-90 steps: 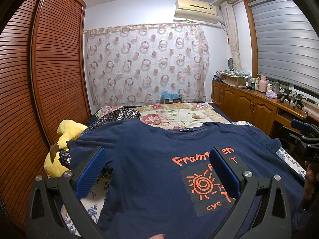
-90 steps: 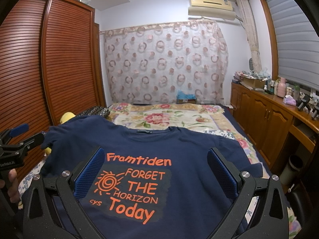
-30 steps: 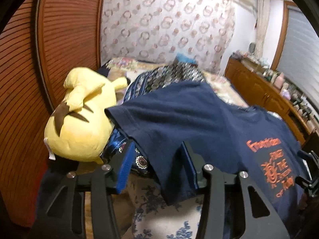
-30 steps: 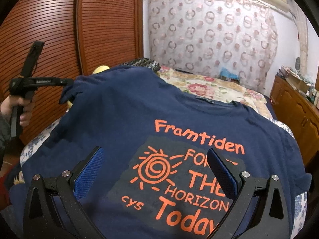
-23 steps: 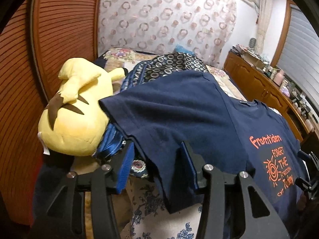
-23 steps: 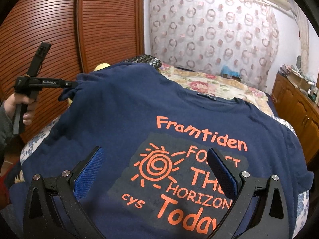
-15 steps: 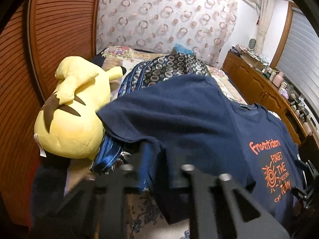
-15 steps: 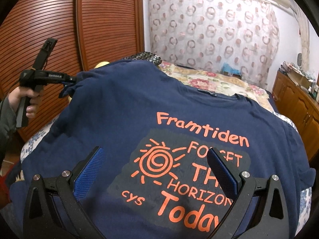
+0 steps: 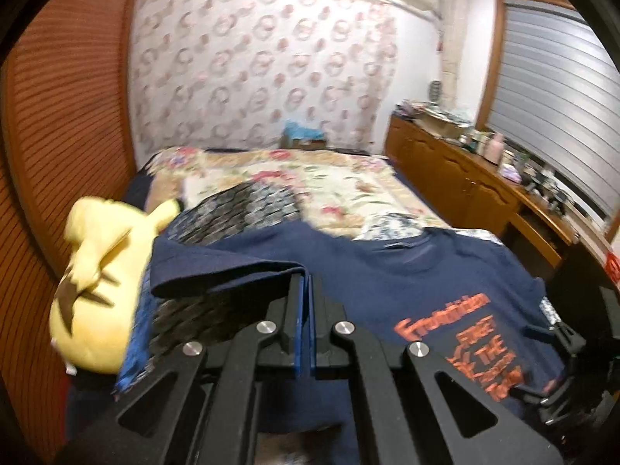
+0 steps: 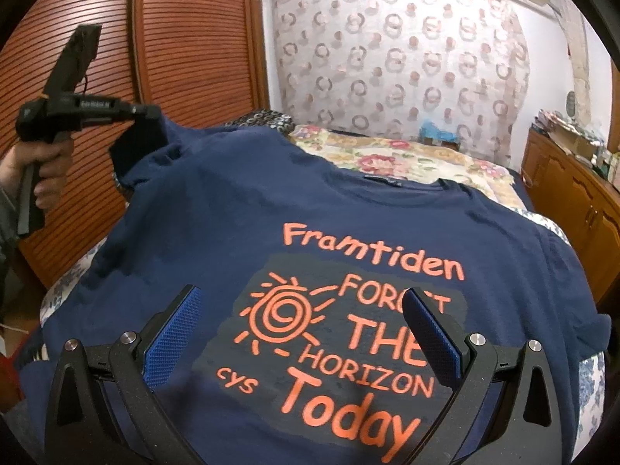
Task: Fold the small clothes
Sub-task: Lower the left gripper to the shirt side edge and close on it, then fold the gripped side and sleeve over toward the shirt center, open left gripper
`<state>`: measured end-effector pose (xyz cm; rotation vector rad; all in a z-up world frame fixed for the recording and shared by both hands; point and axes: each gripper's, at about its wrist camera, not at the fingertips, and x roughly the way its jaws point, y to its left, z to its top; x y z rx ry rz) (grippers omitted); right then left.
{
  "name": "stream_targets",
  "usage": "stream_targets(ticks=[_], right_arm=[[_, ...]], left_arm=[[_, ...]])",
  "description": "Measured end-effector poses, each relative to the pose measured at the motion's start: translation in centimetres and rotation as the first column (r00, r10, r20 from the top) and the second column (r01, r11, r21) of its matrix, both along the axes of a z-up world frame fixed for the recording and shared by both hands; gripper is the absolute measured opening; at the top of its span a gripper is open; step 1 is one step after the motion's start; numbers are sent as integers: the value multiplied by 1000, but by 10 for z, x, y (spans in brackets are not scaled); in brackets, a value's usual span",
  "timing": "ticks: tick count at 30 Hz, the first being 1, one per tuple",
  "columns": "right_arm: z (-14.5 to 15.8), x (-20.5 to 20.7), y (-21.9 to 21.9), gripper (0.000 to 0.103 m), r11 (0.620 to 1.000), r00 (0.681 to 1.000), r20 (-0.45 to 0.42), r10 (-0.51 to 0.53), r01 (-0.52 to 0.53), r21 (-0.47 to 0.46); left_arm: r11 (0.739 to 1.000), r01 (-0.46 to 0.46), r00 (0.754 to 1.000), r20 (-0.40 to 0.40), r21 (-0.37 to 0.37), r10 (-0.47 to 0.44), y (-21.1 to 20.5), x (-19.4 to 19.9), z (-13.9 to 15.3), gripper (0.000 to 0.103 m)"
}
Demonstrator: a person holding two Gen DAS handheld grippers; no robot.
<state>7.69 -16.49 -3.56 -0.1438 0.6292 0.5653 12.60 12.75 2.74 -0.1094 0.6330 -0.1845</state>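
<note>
A navy T-shirt (image 10: pixel 240 217) with orange print lies spread face up on the bed; it also shows in the left wrist view (image 9: pixel 387 271). My left gripper (image 9: pixel 304 277) is shut on the hem of the shirt's left sleeve (image 9: pixel 232 271) and holds it lifted off the bed. In the right wrist view the left gripper (image 10: pixel 149 114) shows at the upper left, pinching that sleeve (image 10: pixel 143 143). My right gripper (image 10: pixel 302 302) is open and empty, hovering over the printed chest.
A yellow plush toy (image 9: pixel 100 279) and a patterned dark cloth (image 9: pixel 240 209) lie left of the shirt. A floral quilt (image 9: pixel 329 186) covers the far bed. A louvred wooden wardrobe (image 10: pixel 186 50) stands at the left, a wooden cabinet (image 9: pixel 465 190) at the right.
My left gripper has closed on the sleeve hem and raised it. My right gripper stayed open above the print.
</note>
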Motion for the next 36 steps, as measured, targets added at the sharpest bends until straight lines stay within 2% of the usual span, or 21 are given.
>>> stream_targets(ticks=[3, 6, 9, 10, 11, 15, 17, 19, 24, 30, 36], right_arm=[[1, 1, -8, 103, 1000, 1000, 0, -16, 16, 13], [1, 2, -14, 103, 999, 1000, -6, -30, 30, 21], [1, 3, -19, 103, 999, 999, -13, -38, 38, 26], [0, 2, -20, 103, 999, 999, -13, -39, 39, 27], [0, 2, -21, 103, 999, 999, -13, -40, 40, 26], [1, 3, -25, 103, 999, 999, -14, -46, 47, 28], [1, 4, -27, 103, 998, 999, -12, -48, 49, 26], [2, 7, -28, 103, 999, 999, -8, -46, 46, 21], [10, 17, -27, 103, 1000, 1000, -7, -8, 8, 8], [22, 36, -4, 100, 997, 997, -4, 82, -82, -7], [20, 61, 37, 88, 983, 983, -40, 182, -181, 17]], left_arm=[[998, 65, 998, -3, 21, -65, -32, 10, 10, 0], [989, 136, 990, -40, 51, -135, -65, 20, 10, 2], [981, 181, 983, -49, 67, -178, -80, 19, 9, 16], [981, 184, 982, -45, 63, -181, -81, 17, 10, 26], [981, 189, 981, -41, 51, -187, -79, 13, 9, 30], [982, 183, 982, -46, 52, -181, -77, 3, 4, 40], [983, 172, 984, -48, 66, -169, -74, -3, -1, 50], [985, 163, 986, -47, 63, -160, -72, -8, -6, 55], [991, 120, 992, -48, 61, -117, -60, -22, -20, 57], [996, 75, 997, -19, 56, -74, -45, -41, -25, 58], [999, 19, 1000, 16, 48, -20, -31, -59, -25, 59]])
